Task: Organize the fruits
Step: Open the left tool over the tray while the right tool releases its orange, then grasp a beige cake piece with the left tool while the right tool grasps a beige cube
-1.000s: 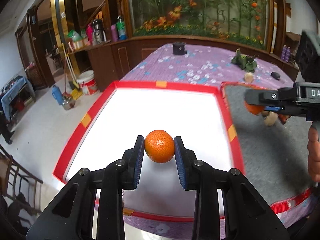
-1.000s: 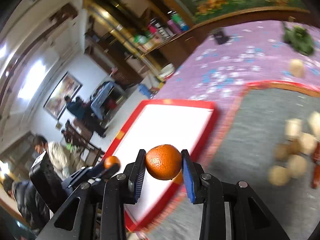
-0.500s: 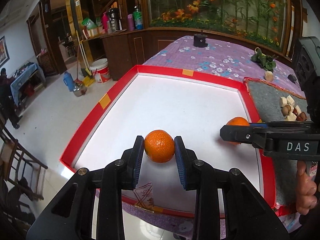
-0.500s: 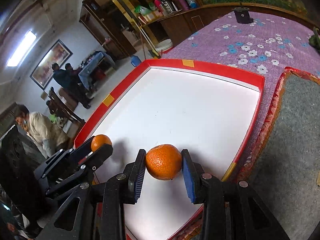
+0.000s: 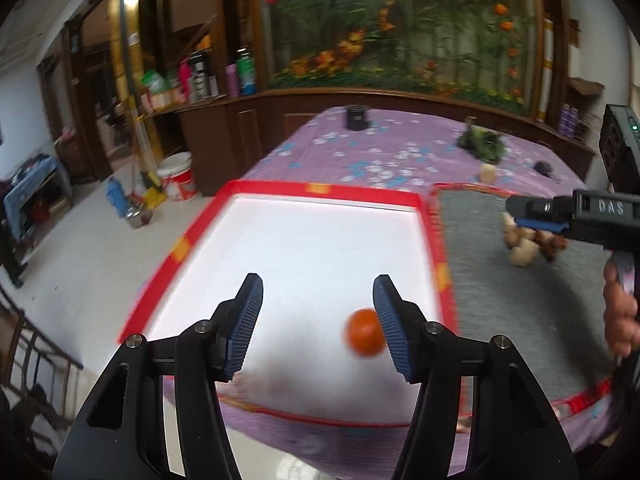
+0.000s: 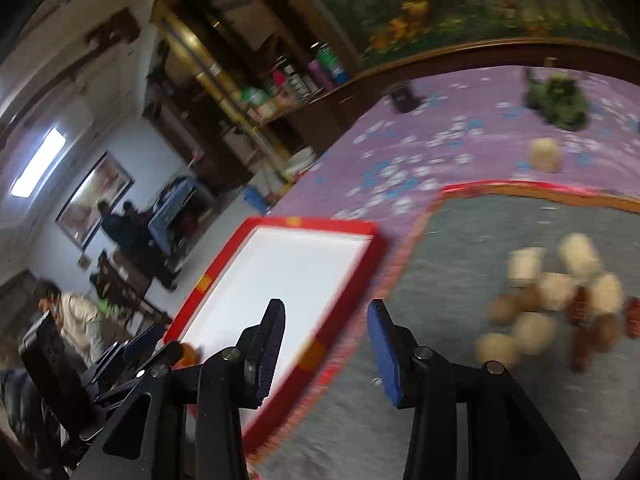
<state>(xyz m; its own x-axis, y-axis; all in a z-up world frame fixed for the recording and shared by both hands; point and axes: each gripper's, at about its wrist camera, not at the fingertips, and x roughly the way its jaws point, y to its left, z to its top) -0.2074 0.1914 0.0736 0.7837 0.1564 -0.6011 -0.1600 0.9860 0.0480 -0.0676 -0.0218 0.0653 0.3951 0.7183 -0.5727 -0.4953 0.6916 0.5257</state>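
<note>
Orange [image 5: 365, 332] released, now beside open left gripper [image 5: 316, 330] right finger.

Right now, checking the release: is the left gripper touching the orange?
Cannot tell. In the left wrist view the blurred orange meets the open left gripper's right finger edge; overlap or contact is unclear.

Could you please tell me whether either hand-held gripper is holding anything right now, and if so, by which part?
Nothing is held. The left hand-held gripper is open, with an orange lying on the white tray beside its right finger. The right hand-held gripper is open and empty.
</note>
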